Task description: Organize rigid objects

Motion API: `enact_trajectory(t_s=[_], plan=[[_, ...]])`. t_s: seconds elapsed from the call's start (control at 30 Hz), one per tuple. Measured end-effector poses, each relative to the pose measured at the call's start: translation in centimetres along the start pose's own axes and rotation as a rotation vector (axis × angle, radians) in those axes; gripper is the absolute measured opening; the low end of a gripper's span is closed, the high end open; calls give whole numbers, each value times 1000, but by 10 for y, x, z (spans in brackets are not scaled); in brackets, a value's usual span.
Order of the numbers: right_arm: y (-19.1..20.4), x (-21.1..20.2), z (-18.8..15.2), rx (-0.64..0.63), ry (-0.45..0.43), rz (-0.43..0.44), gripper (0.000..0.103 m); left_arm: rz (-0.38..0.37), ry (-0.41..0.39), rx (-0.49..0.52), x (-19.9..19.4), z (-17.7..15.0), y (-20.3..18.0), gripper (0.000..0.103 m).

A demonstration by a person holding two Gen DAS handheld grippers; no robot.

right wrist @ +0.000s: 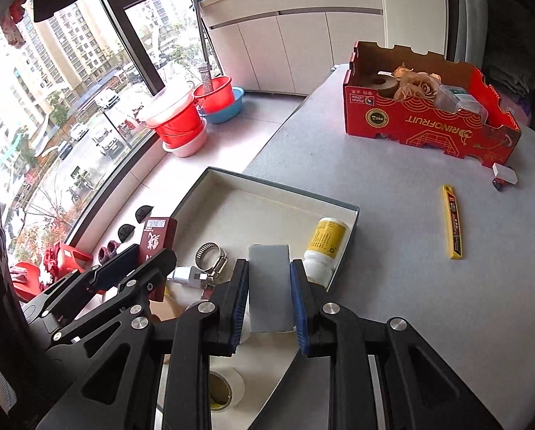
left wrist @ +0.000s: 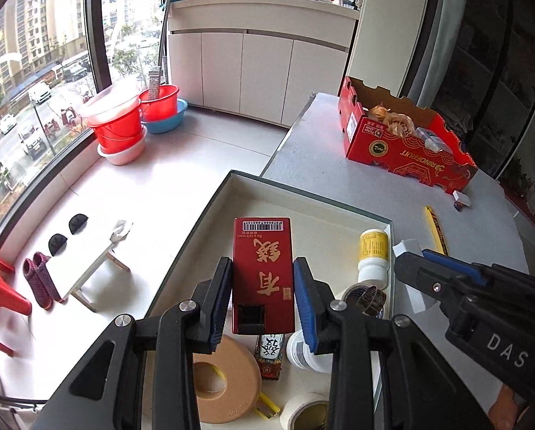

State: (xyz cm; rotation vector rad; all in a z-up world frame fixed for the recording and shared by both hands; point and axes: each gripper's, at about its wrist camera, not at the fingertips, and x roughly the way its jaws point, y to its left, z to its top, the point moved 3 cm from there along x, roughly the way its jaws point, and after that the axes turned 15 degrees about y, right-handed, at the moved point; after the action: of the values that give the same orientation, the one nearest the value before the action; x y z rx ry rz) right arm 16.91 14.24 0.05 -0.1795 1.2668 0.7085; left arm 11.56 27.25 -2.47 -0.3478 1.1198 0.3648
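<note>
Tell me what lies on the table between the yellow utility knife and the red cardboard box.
Bare grey table lies between the yellow utility knife and the red cardboard box; the right wrist view shows it. A small white block sits off to the side.

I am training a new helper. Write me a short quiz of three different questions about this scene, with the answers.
1. True or false: the left claw grips a red box.
2. What does the right claw hold? A) yellow knife B) grey block C) white bottle
3. Fill in: the yellow knife lies on the ____, outside the tray.

Key: 1 true; 2 B, the grey block; 3 table.
</note>
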Motion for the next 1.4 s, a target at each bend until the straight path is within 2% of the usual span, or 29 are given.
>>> enact_trajectory(t_s=[0.2, 0.27, 0.33, 0.37, 0.43, 0.5, 0.53, 0.57, 0.63, 0.7, 0.77, 0.8, 0.87, 1.07, 1.23, 1.4], plan=[[3, 35, 15, -22, 60, -19, 24, 30, 53, -19, 29, 10, 8, 37], [3, 42, 17, -39, 73, -27, 25, 44, 49, -19, 31, 9, 7, 47], [2, 43, 17, -47, 68, -61, 25, 96, 31, -38, 29, 8, 12, 73], [0, 42, 17, -52, 66, -65, 25, 112, 18, -47, 27, 8, 15, 78], [-4, 37, 17, -49, 57, -83, 40, 104, 15, -65, 25, 5, 21, 83], [-9, 27, 15, -35, 16, -99, 78, 117, 52, -101, 27, 3, 28, 88], [-11, 20, 13, -31, -5, -91, 83, 120, 55, -111, 26, 2, 31, 98], [-11, 14, 11, -33, -15, -81, 85, 128, 44, -118, 24, 0, 33, 103], [-10, 5, 8, -41, -12, -81, 85, 140, 15, -119, 17, -4, 34, 103], [-8, -3, 3, -49, -6, -100, 103, 113, -9, -120, 6, -7, 33, 103], [-4, -15, -3, -63, -27, -97, 103, 134, -20, -146, -5, -11, 33, 103], [-3, -20, -6, -67, -32, -92, 103, 152, 5, -151, -7, -14, 33, 103], [1, -27, -13, -71, -26, -79, 103, 131, 21, -151, -12, -21, 31, 103], [10, -33, -40, -83, 40, -58, 103, 108, 48, -197, -28, -46, 32, 103], [18, -29, -58, -125, 109, -79, 103, 138, 95, -218, -36, -67, 33, 103], [24, -32, -67, -146, 125, -96, 103, 162, 118, -210, -42, -85, 32, 103]])
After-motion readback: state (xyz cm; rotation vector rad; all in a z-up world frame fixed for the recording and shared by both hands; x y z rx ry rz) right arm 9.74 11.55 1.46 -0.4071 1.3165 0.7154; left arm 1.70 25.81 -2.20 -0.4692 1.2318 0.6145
